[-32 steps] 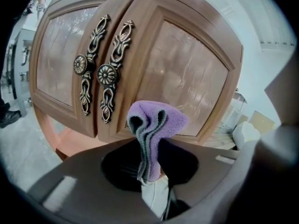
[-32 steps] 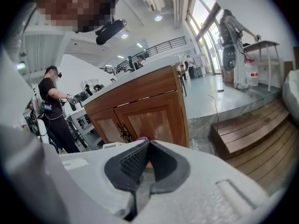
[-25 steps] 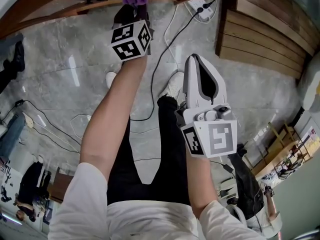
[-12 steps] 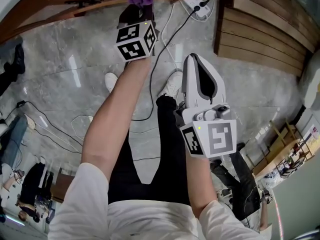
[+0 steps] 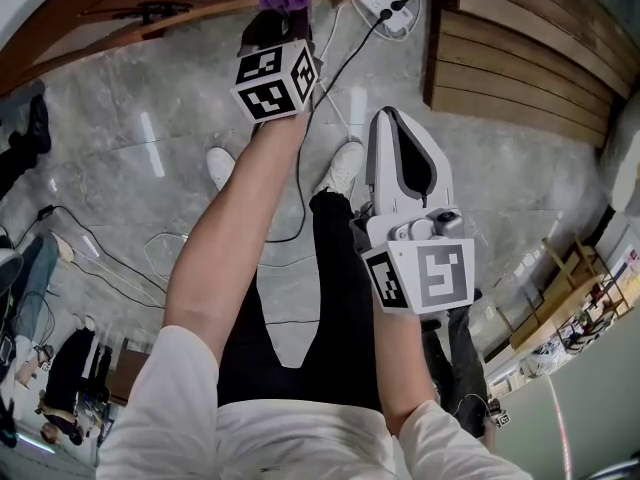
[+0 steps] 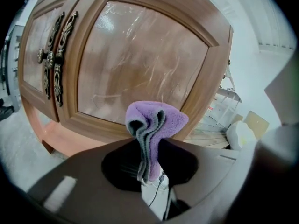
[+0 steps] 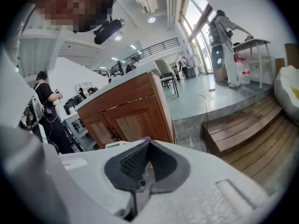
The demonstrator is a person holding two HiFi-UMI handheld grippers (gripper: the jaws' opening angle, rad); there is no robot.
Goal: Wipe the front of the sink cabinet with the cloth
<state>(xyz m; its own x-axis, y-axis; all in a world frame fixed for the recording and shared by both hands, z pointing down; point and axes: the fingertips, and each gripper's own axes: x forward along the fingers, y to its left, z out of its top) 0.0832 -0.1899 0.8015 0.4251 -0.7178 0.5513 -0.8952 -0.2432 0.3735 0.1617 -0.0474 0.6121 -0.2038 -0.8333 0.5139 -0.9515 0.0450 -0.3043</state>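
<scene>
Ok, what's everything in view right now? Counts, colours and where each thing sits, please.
cloth: one, purple with grey edging, pinched and held forward
cabinet doors: two, brown wood with glossy panels, just beyond the cloth
door handles: two, dark ornate metal, where the doors meet
floor: grey stone, underfoot
power strip: one, white, on the floor near the cabinet
cables: several, black and white, across the floor
wooden steps: brown, to the person's right
shoes: two, white, on the floor
left gripper: one, black, shut on the cloth
right gripper: one, white, fingers together, empty, held near the body
</scene>
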